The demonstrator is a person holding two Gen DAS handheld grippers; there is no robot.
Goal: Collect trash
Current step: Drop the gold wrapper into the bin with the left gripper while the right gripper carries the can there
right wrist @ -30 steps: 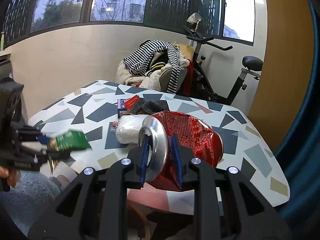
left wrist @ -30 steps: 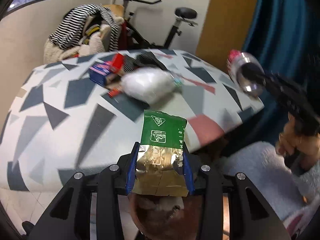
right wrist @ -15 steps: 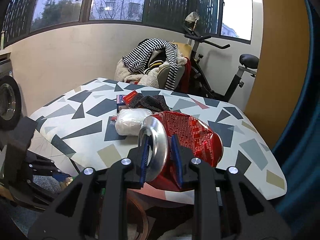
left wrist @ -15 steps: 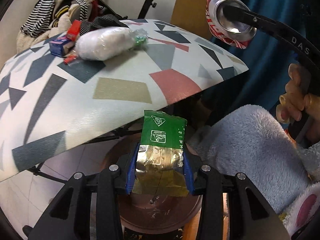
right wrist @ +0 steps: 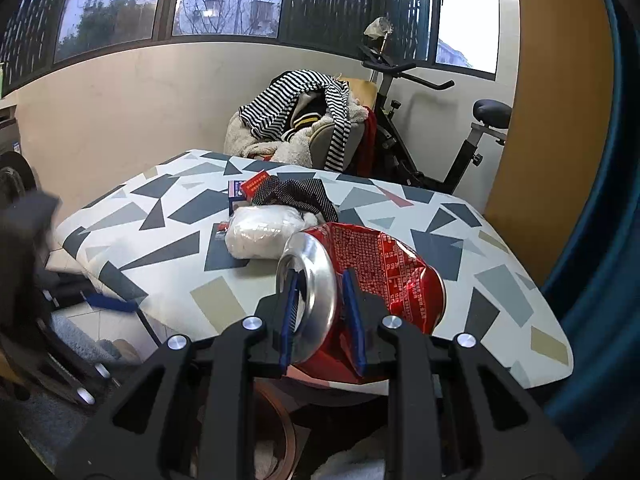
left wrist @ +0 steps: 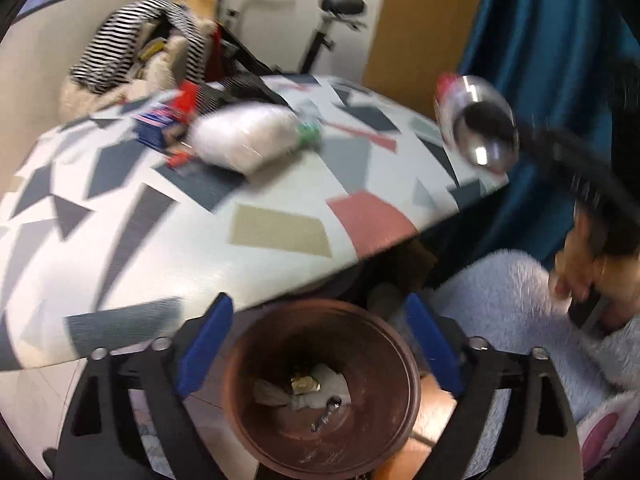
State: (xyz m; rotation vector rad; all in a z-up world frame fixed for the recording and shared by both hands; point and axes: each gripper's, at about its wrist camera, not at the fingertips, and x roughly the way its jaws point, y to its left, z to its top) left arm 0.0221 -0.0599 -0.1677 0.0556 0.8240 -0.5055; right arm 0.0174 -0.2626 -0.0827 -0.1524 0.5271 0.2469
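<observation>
My left gripper (left wrist: pixel 318 312) is open and empty, right above a brown round bin (left wrist: pixel 320 384) that stands on the floor by the table edge. Crumpled trash and a gold-foil packet (left wrist: pixel 305 384) lie in the bin's bottom. My right gripper (right wrist: pixel 320 284) is shut on a crushed red can (right wrist: pixel 384 268), held above the table's near edge; the can also shows in the left wrist view (left wrist: pixel 476 124). On the patterned table (right wrist: pixel 160 240) lie a white plastic bag (right wrist: pixel 264 232), a blue-red box (right wrist: pixel 240 192) and a dark cloth (right wrist: pixel 296 196).
A chair piled with striped clothes (right wrist: pixel 304 120) and an exercise bike (right wrist: pixel 436 136) stand behind the table. A teal curtain (left wrist: pixel 540 60) hangs on the right. A fluffy white sleeve (left wrist: pixel 500 312) lies beside the bin. The bin rim also shows under the right gripper (right wrist: pixel 288 432).
The left gripper has opened and the green-and-gold packet has dropped from it into the bin. The left view has tilted back up toward the table. The right gripper still holds the can.
</observation>
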